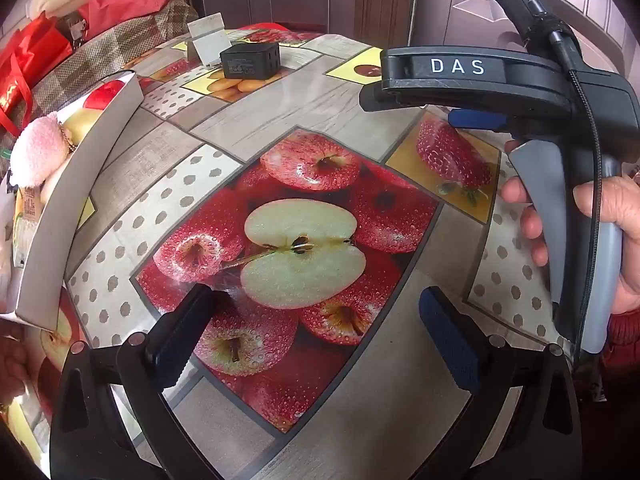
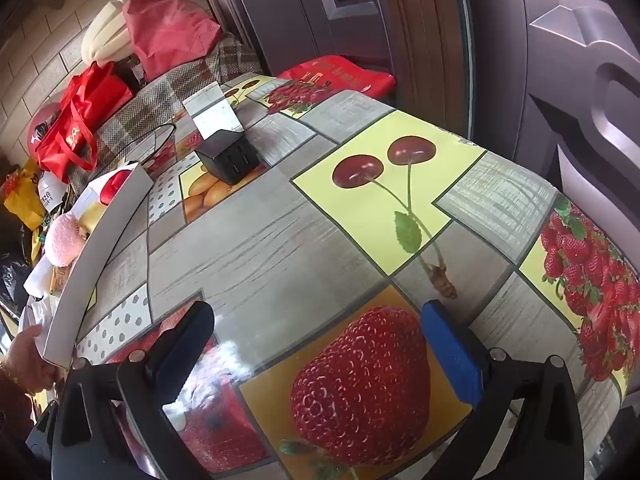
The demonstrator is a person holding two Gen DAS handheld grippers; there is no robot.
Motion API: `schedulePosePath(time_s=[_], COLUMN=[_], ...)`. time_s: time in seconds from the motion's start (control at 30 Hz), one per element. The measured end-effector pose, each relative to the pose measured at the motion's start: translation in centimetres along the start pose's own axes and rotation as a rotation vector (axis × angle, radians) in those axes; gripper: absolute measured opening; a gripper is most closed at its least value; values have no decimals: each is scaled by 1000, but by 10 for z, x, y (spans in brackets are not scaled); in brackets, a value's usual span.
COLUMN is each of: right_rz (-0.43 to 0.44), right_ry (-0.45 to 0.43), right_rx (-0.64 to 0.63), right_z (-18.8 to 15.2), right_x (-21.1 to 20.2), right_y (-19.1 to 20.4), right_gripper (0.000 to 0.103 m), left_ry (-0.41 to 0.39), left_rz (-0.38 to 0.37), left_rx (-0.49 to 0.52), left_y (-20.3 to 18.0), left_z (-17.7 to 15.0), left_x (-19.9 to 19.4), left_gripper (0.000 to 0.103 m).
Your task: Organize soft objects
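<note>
My left tongs (image 1: pixel 316 324) stand wide apart with nothing between the blue-padded fingers, angled down over the glossy fruit-print tablecloth (image 1: pixel 312 96), above its picture of a halved apple. My right tongs (image 2: pixel 316 340) are likewise spread to full width and empty, over a printed strawberry panel of the same cloth. In the left view the right tool appears at the upper right, gripped by my right hand (image 1: pixel 600 216) on its grey handle, its jaws apart.

The soft items sit in a shallow white cardboard box (image 1: pixel 60 200) at the left edge of the table. A fluffy pink plush toy (image 1: pixel 36 152) lies inside against the near wall; a red rounded item (image 1: pixel 102 94) lies at the far end. Other contents are too crowded to identify. A hand (image 2: pixel 28 356) touches the box's near corner.

Near the far edge of the table stand a black cube-shaped power adapter (image 1: pixel 250 60) and, just behind it, a white folded card (image 1: pixel 208 38). Red bags (image 2: pixel 80 120) lie beyond the table.
</note>
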State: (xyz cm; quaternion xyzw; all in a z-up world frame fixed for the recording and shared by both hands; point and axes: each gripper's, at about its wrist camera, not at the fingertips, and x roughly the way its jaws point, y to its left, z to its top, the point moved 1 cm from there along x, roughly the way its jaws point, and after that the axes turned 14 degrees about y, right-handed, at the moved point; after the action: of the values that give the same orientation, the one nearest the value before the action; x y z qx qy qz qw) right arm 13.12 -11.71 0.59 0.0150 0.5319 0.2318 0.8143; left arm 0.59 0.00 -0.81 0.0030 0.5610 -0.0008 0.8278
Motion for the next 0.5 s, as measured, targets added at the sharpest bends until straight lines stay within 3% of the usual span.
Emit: schedulePosePath(time_s=[0.5], right_rz=[52], right_ry=[6], right_rx=[-23], right_z=[0], right_x=[4], right_y=[3], right_gripper=[103], left_ry=[-1], left_rz=[-1], left_rx=[-1], left_y=[0], left_z=[0], left_x=[0], left_gripper=[102])
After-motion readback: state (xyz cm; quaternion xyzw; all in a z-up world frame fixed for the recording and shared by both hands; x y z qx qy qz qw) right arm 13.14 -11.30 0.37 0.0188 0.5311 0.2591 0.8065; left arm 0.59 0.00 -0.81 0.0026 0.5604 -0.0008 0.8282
